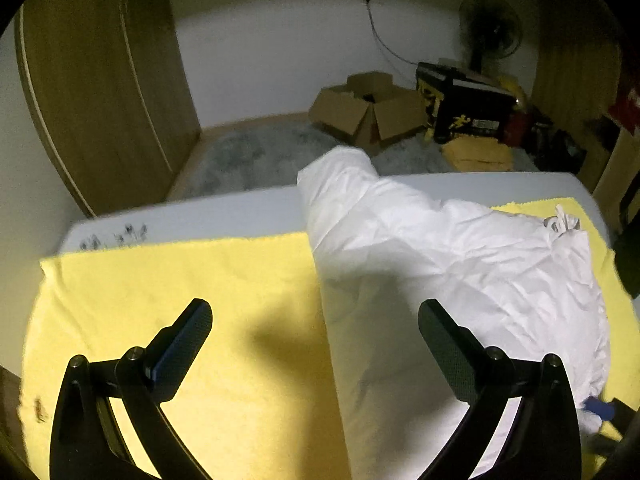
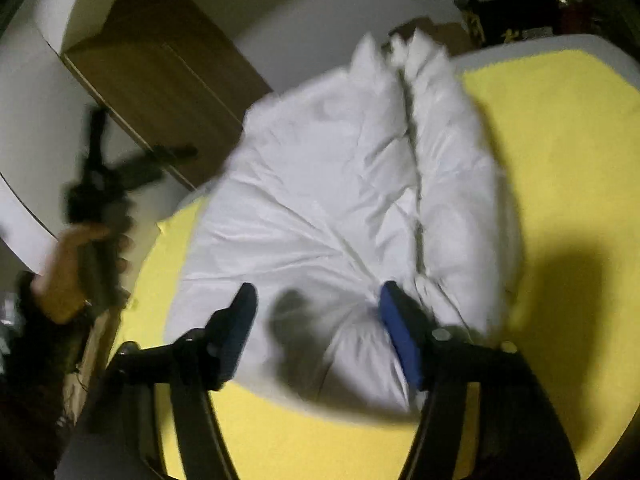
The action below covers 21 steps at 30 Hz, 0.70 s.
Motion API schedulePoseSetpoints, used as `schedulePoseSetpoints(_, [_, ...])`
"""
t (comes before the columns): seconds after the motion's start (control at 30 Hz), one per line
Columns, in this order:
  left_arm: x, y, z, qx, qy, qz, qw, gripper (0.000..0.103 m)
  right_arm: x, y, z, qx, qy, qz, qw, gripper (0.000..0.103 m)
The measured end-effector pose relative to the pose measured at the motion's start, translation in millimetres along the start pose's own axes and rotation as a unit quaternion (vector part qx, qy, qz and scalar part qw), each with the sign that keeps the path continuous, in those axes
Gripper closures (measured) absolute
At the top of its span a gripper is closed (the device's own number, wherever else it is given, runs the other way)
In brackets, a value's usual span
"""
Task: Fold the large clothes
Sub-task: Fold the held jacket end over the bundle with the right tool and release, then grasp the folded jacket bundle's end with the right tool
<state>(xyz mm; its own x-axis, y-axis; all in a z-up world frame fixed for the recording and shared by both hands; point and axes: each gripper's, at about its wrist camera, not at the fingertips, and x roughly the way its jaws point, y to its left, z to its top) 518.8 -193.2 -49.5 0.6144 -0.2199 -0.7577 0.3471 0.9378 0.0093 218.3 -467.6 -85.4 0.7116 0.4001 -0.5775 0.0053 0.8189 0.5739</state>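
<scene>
Left gripper [image 1: 315,320]: jaws wide, empty, above yellow cloth cover [image 1: 180,292]. Right gripper [image 2: 318,312]: jaws wide, empty, over puffy white padded garment [image 2: 340,184] lying on cloth. Advice: pinch near hem corners, lift evenly, fold away.

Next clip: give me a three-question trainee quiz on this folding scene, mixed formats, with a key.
1. True or false: the left gripper is shut on the white garment.
2. What lies under the garment? A) yellow cloth B) bare floor C) cardboard box
3. Fill in: the right gripper hangs open over the ____ garment.

Key: 1 false, it is open and holds nothing; 2 A; 3 white.
</scene>
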Motion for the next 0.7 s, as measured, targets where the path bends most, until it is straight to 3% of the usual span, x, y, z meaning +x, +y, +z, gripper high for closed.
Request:
schedulePoseSetpoints(0.03, [5,11,-1,-0.016,0.013,-0.014,0.9997,0.000,-23,-3,-1,0.020,-0.026,0.012,0.999,0.015])
schedulePoseSetpoints(0.1, [11,30,-3,-0.049,0.026,-0.039,0.9977,0.000,-56,-19,-5,0.057,-0.056,-0.004,0.997,0.008])
schedulePoseSetpoints(0.13, [14,37,-3,-0.062,0.029,-0.051,0.9963,0.000,-68,-33,-8,0.086,-0.060,-0.015,0.994,0.003])
schedulePoseSetpoints(0.2, [19,55,-6,-0.082,0.035,-0.057,0.9943,0.000,-75,-58,-14,0.138,-0.044,0.004,0.990,0.003])
schedulePoseSetpoints(0.3, [21,69,-10,-0.096,0.038,-0.059,0.9929,0.000,-56,-72,-19,0.163,0.008,0.039,0.986,0.003])
schedulePoseSetpoints(0.5, [12,82,-22,-0.116,0.042,-0.085,0.9887,0.000,1,-77,-3,0.190,0.047,0.073,0.978,0.003])
schedulePoseSetpoints(0.67, [17,82,-21,-0.121,0.045,-0.108,0.9858,0.000,41,-60,10,0.168,0.047,0.041,0.984,0.003])
schedulePoseSetpoints(0.7, [24,81,-19,-0.125,0.049,-0.116,0.9841,0.000,43,-58,9,0.163,0.041,0.032,0.985,0.007])
